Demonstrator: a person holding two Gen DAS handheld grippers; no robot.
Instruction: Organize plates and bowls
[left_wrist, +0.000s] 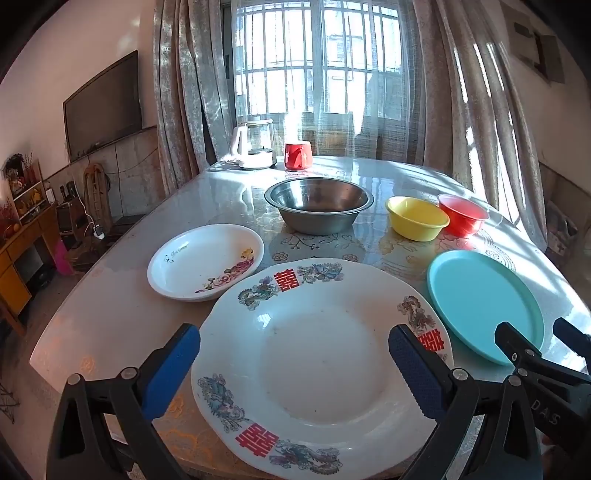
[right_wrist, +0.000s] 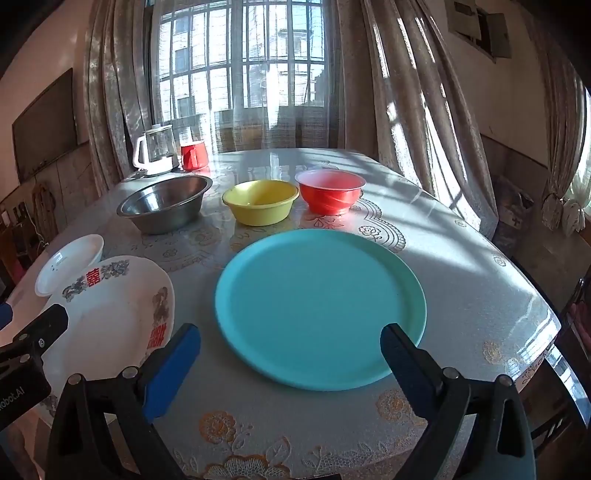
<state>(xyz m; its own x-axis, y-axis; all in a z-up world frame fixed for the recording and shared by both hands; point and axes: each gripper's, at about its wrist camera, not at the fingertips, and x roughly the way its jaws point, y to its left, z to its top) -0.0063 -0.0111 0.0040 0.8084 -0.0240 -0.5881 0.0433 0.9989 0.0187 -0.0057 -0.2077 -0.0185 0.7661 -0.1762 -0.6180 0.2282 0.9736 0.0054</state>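
A large white plate with red characters and dragons (left_wrist: 317, 365) lies at the table's near edge. My left gripper (left_wrist: 293, 354) is open above its near half, empty. A small white flowered plate (left_wrist: 205, 260) lies to its left. A teal plate (right_wrist: 319, 306) lies to its right; my right gripper (right_wrist: 290, 349) is open over its near rim, empty. Behind stand a steel bowl (left_wrist: 319, 203), a yellow bowl (right_wrist: 260, 201) and a red bowl (right_wrist: 330, 190). The right gripper's fingers (left_wrist: 517, 343) show in the left wrist view.
A glass kettle (left_wrist: 256, 144) and a red cup (left_wrist: 297, 155) stand at the table's far end by the curtained window. The table (right_wrist: 461, 295) carries a floral cloth. A cabinet (left_wrist: 22, 251) and a TV are to the left.
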